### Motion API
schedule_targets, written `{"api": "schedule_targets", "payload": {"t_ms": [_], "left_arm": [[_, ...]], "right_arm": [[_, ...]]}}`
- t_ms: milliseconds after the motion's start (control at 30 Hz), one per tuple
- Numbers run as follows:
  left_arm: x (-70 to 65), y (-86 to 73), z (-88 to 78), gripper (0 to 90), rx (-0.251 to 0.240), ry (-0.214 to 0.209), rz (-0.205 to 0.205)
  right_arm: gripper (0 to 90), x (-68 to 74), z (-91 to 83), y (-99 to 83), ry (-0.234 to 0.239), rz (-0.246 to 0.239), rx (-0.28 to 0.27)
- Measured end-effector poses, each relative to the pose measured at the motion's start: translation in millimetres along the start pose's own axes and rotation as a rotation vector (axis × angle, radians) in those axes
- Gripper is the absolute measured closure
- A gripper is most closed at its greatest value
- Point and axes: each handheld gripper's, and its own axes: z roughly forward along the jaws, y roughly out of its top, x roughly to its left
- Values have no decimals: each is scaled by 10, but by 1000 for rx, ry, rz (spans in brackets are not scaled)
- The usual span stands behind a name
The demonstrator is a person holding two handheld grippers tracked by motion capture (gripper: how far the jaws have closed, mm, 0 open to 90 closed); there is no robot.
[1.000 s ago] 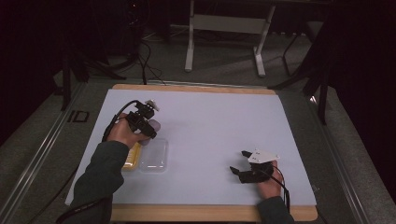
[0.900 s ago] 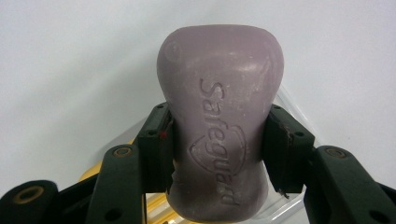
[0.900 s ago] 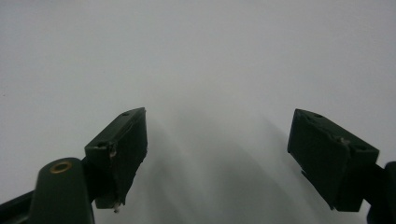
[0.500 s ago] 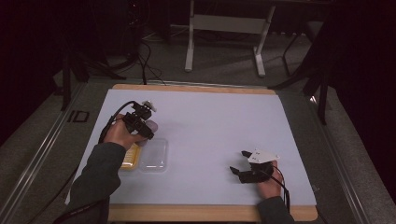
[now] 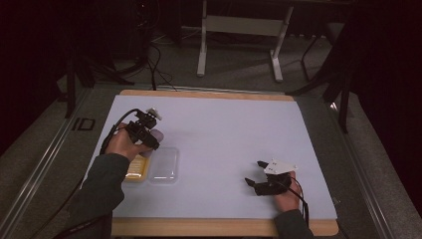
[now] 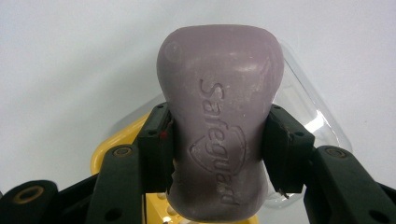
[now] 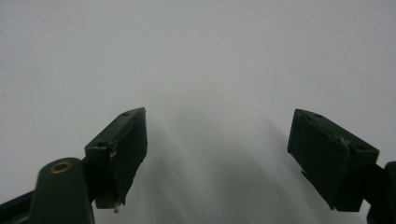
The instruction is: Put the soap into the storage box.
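Observation:
A purple bar of soap (image 6: 219, 140), stamped with a brand name, sits clamped between the pads of my left gripper (image 6: 219, 144). In the high view the left gripper (image 5: 148, 132) holds the soap (image 5: 157, 134) just above the table, beyond a yellow soap tray (image 5: 136, 168) and its clear lid (image 5: 164, 165). Below the soap, the left gripper view shows the yellow tray (image 6: 105, 149) and clear lid (image 6: 308, 107). My right gripper (image 5: 255, 173) rests near the front right of the table, jaws spread wide with nothing between them (image 7: 217, 140).
The white mat (image 5: 229, 134) covers the wooden table, whose front edge (image 5: 219, 226) is near both forearms. Cables (image 5: 159, 69) and a metal stand's legs (image 5: 239, 45) lie on the floor beyond the table.
The left gripper with the soap has shifted slightly toward the near left, closer to the tray. The right gripper has stayed where it was.

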Motion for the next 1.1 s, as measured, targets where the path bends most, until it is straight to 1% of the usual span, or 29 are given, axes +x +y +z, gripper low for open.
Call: {"api": "schedule_targets", "payload": {"t_ms": [33,167,267,333,467,600,733,1100], "left_arm": [[1,-9,2,499,-3,-3,-8],[19,-40,12,499,3,-6,-14],[28,-63,14,499,2,-9,-28],[33,-69,11,499,2,-9,-27],[51,-103,4,499,-2,-9,-40],[66,-126,7,498,2,-11,-43],[93,-175,12,498,1,-11,-62],[155,-275,35,498,1,-19,-86]], "right_arm": [[196,0,0,0,0,0,0],[196,1,1,0,0,-1,1],[196,2,0,0,-2,-2,2],[196,3,1,0,-2,-2,2],[196,5,1,1,-2,-4,2],[196,6,2,1,-3,-4,3],[196,7,2,1,-4,-5,4],[196,7,2,1,-5,-5,4]]}}
